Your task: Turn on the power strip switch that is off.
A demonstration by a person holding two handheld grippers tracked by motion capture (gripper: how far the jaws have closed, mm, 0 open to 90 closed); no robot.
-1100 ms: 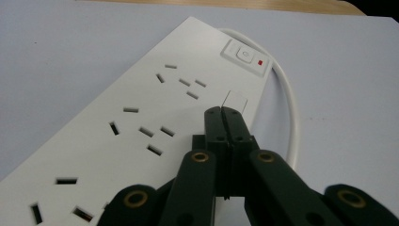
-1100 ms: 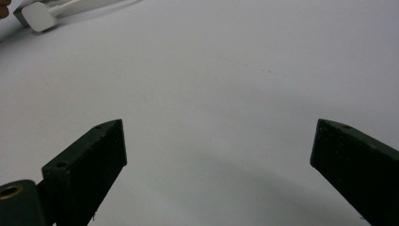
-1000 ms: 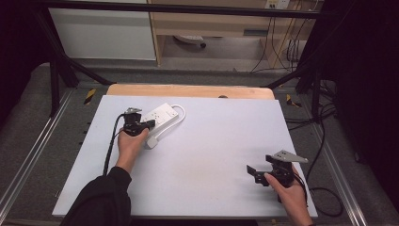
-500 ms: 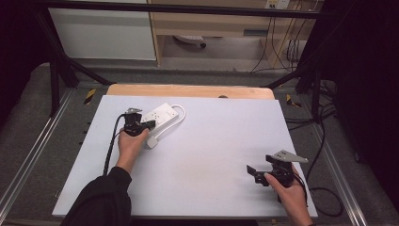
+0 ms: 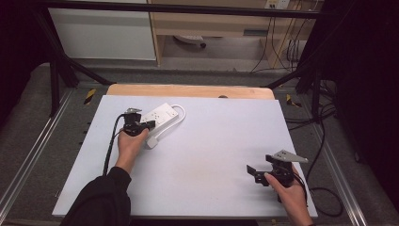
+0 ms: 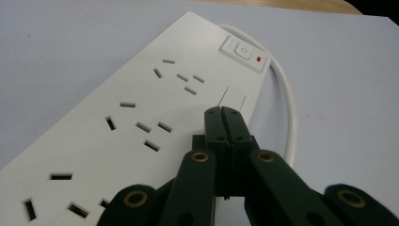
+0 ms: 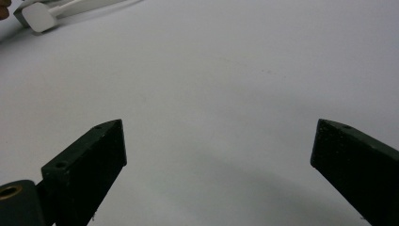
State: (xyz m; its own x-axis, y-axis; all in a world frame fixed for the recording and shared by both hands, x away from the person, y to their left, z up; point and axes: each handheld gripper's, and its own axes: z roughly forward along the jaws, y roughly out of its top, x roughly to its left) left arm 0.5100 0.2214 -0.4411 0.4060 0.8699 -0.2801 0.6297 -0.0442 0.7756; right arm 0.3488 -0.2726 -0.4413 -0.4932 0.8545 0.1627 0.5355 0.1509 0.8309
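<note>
A white power strip (image 5: pixel 160 116) lies at the back left of the pale table, its white cable (image 5: pixel 180 113) looped round its far end. In the left gripper view the power strip (image 6: pixel 141 108) shows several sockets, a switch and a red light (image 6: pixel 258 59). My left gripper (image 6: pixel 222 111) hovers just over the strip's right side with its jaws pressed together and nothing between them; from above my left gripper (image 5: pixel 150 125) sits at the strip's near side. My right gripper (image 5: pixel 251 172) stands open over bare table at the front right, its jaws wide apart (image 7: pixel 219 141).
The strip's white plug (image 7: pixel 37 18) lies far off at the top left of the right gripper view. A wooden board edge (image 5: pixel 188 90) runs behind the table (image 5: pixel 216 141). Metal rails and dark cables flank both sides.
</note>
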